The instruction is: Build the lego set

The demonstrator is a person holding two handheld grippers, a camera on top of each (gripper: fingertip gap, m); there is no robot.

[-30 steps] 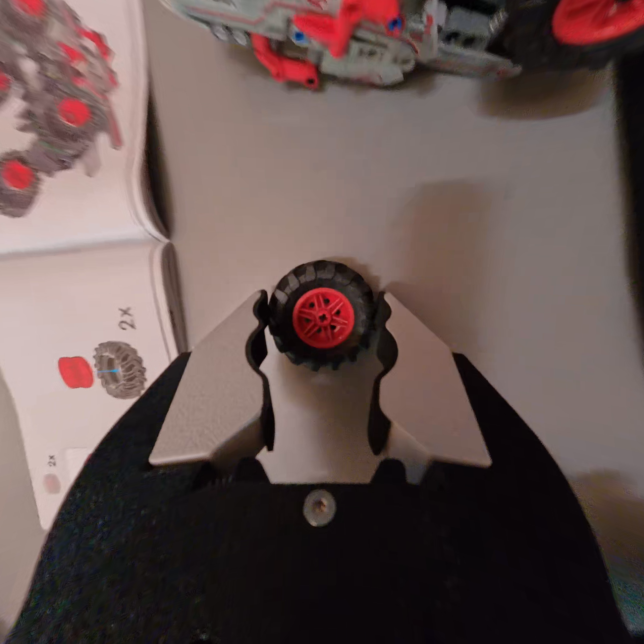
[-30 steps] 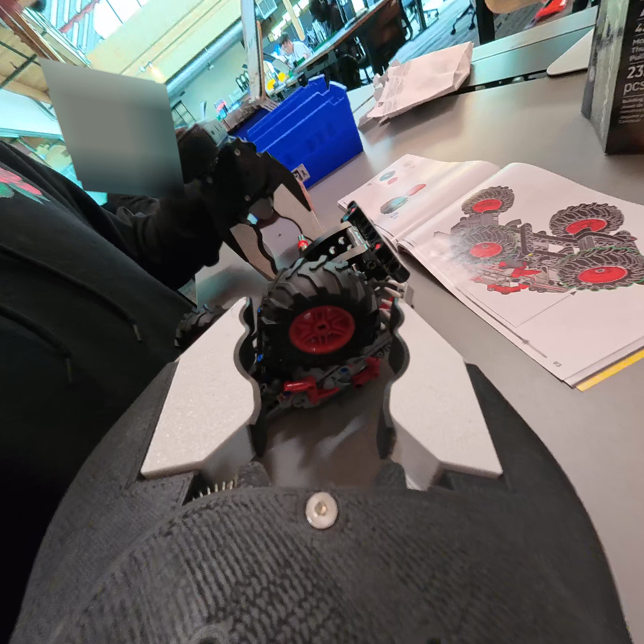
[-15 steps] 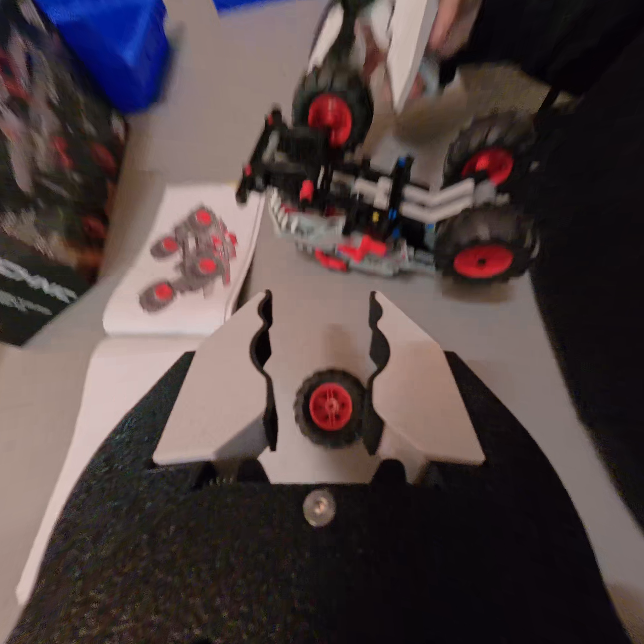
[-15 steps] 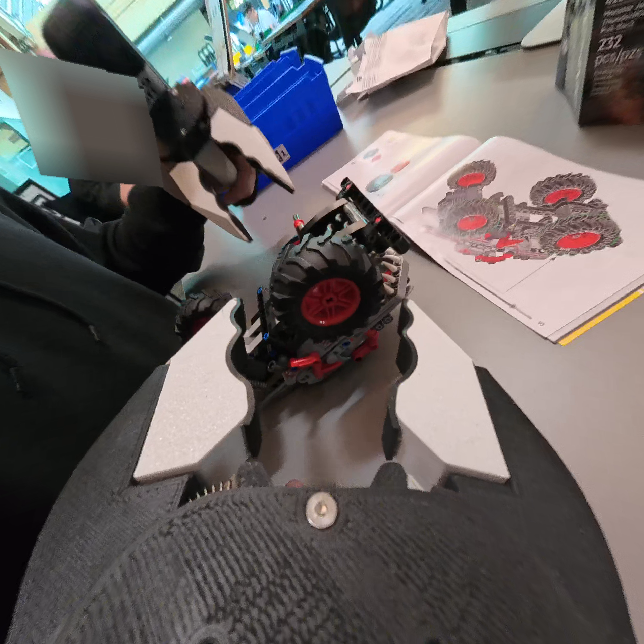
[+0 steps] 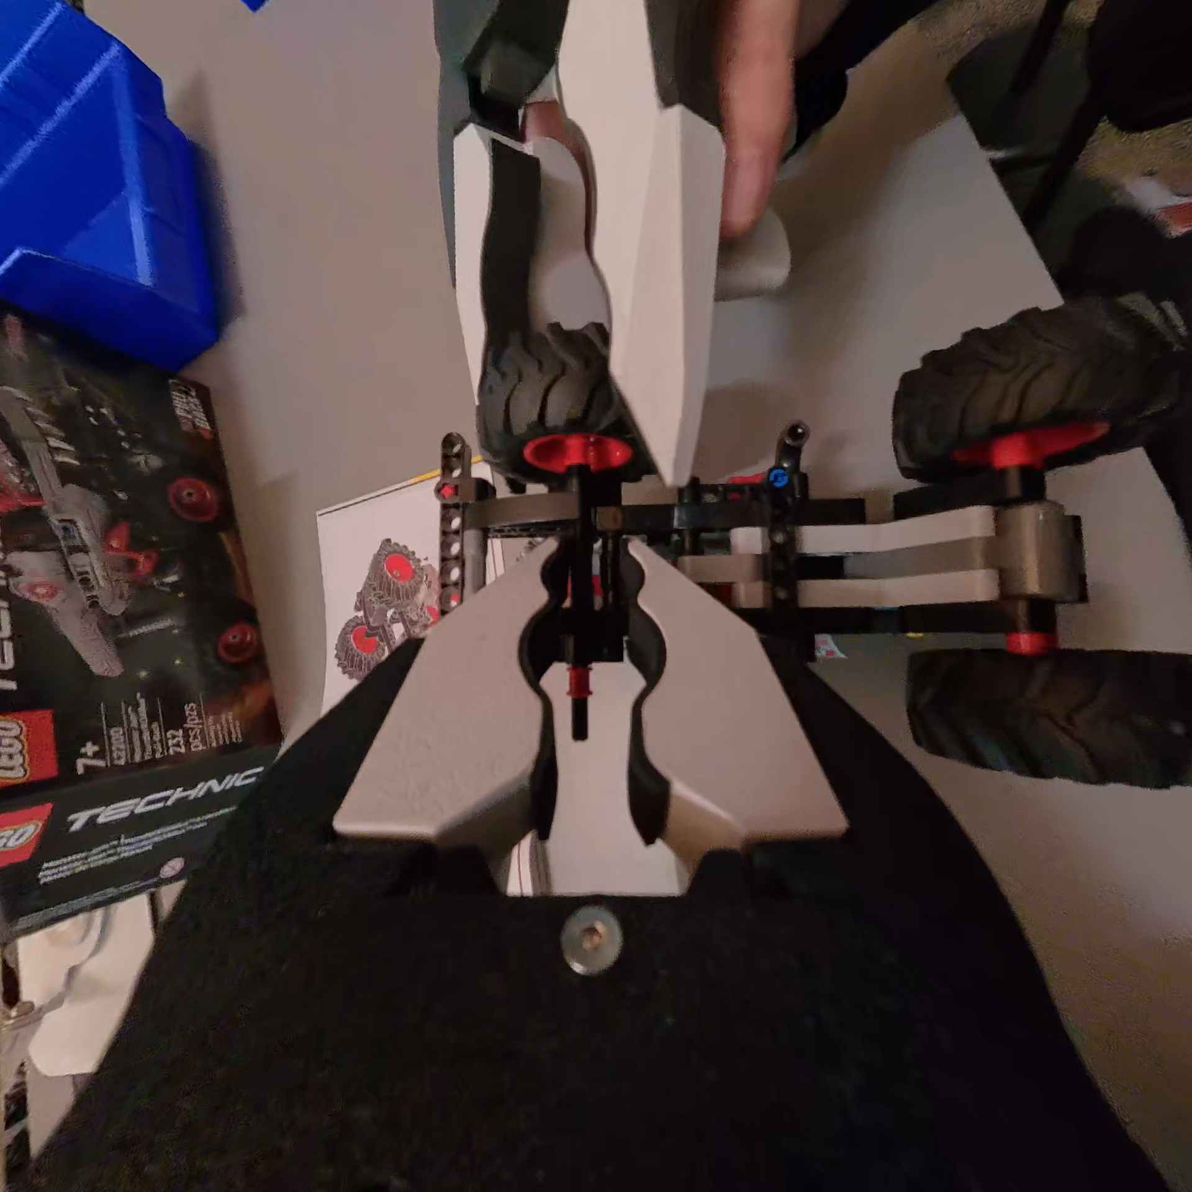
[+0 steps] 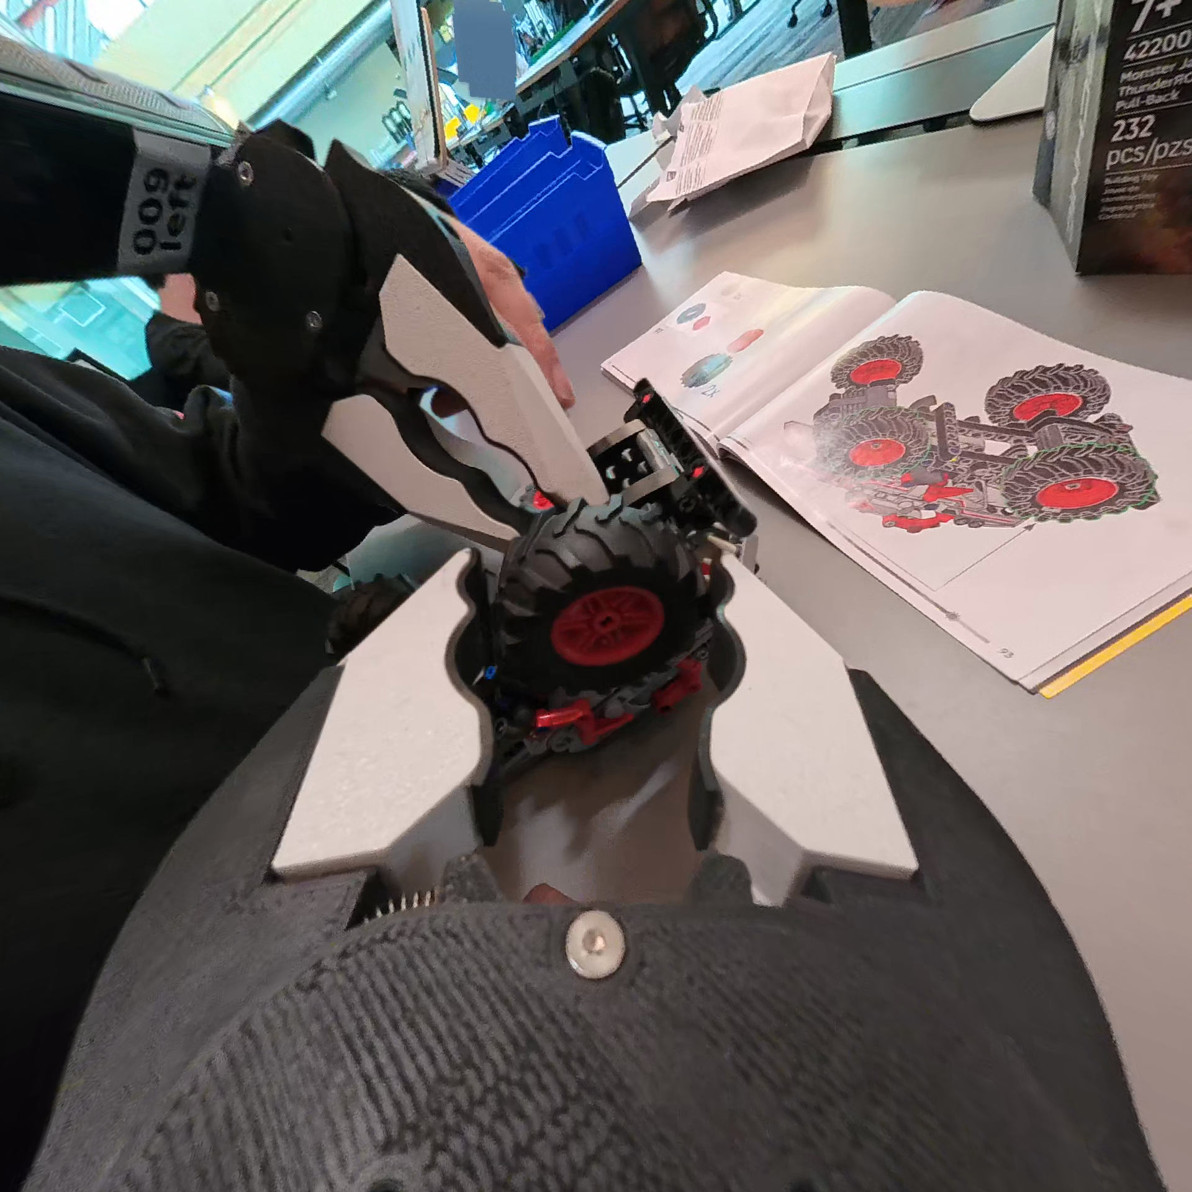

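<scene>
The lego monster truck (image 6: pixel 619 703) lies tilted on the grey table (image 6: pixel 935 806). My right gripper (image 6: pixel 600 567) is shut on its front wheel (image 6: pixel 606 619), a black tyre with a red hub. That wheel also shows in the left wrist view (image 5: pixel 548 387), with the right gripper's white fingers (image 5: pixel 671 290) around it. My left gripper (image 5: pixel 593 561) reaches in from the opposite side and is shut on the black frame block (image 5: pixel 593 619) around the front axle. The axle's bare end with a red bush (image 5: pixel 578 680) sticks out between its fingers. Two rear wheels (image 5: pixel 1032 393) are at the right.
An open instruction booklet (image 6: pixel 935 484) lies right of the truck. The set's box (image 5: pixel 97 580) and a blue bin (image 5: pixel 84 193) stand at the left in the left wrist view. A loose wheel (image 6: pixel 367 613) lies on the table by my dark sleeve (image 6: pixel 129 580). My left and right fingertips are right by each other.
My left gripper left the loose wheel on the table, swung over to the truck and narrowed around the front axle frame. My right gripper kept its hold on the truck's wheel.
</scene>
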